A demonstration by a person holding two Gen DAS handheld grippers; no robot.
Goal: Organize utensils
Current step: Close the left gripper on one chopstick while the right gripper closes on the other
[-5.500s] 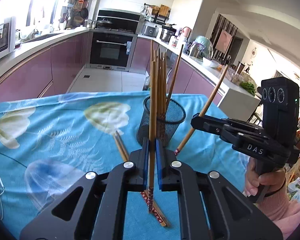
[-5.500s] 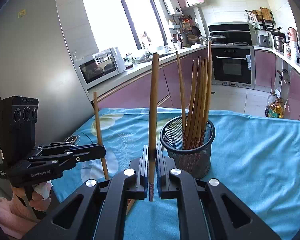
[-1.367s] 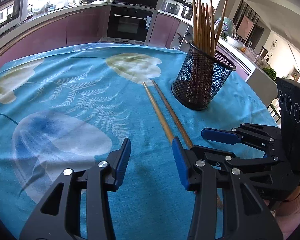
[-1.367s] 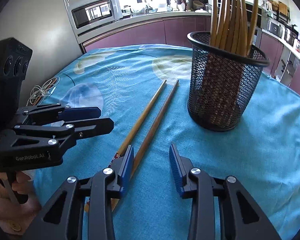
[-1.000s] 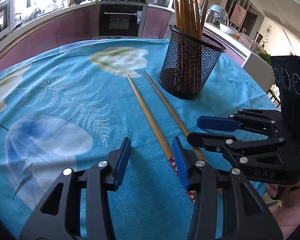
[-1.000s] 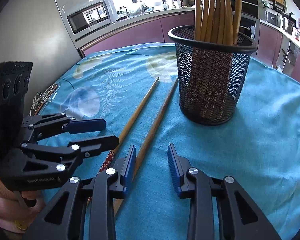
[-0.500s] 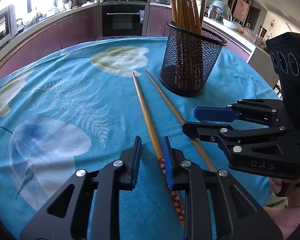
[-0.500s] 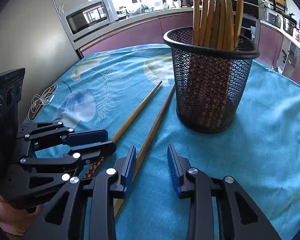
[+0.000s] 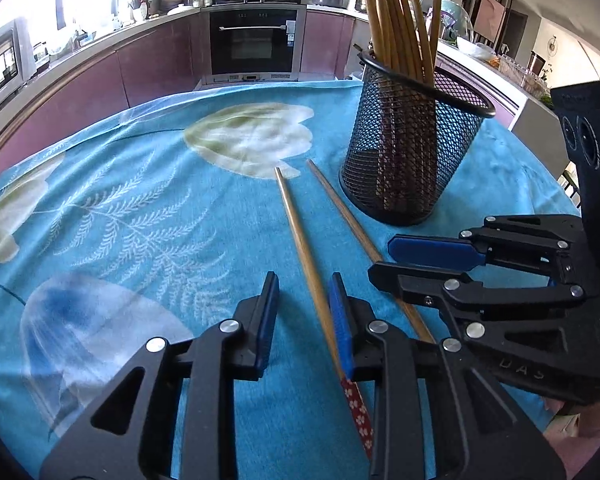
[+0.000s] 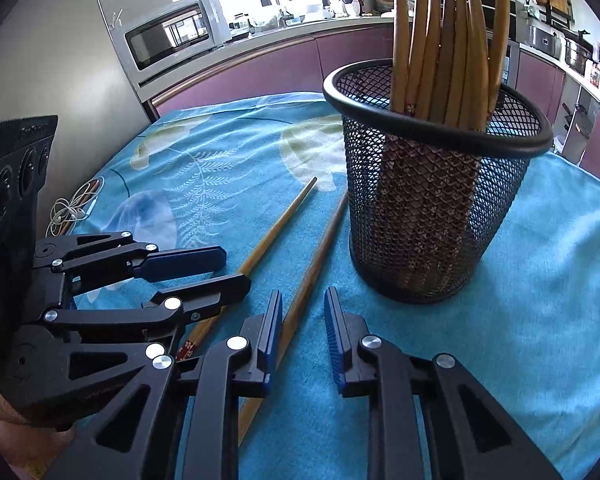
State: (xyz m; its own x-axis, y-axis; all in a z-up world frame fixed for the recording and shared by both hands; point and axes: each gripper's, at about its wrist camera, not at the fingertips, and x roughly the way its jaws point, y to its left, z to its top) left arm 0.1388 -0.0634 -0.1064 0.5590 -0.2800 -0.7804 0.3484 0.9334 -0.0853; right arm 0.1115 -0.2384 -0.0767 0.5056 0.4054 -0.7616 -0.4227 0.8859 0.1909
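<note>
- Left wrist view: the left gripper (image 9: 303, 300) is low over a turquoise tablecloth (image 9: 140, 216) printed with ferns and pale flowers. Its blue-padded jaws stand a narrow gap apart and have just opened slightly. The left chopstick (image 9: 300, 240) lies flat between them, close against the right-hand pad; whether that pad touches it cannot be told, and the other pad is clear of it.
- Right wrist view: the right gripper (image 10: 300, 312) is equally low, its jaws narrowly parted after just closing further. The right chopstick (image 10: 320, 256) runs between them beside the left-hand pad, not pinched.
- Both loose chopsticks lie side by side on the cloth, near each other but apart, thin ends toward a black mesh holder (image 9: 408, 152).
- That holder stands upright just beside the right chopstick's far end and contains a bundle of chopsticks (image 10: 444, 32) standing with thin ends up.
- Background: a microwave (image 10: 172, 36) on the counter and a built-in oven (image 9: 256, 40).
</note>
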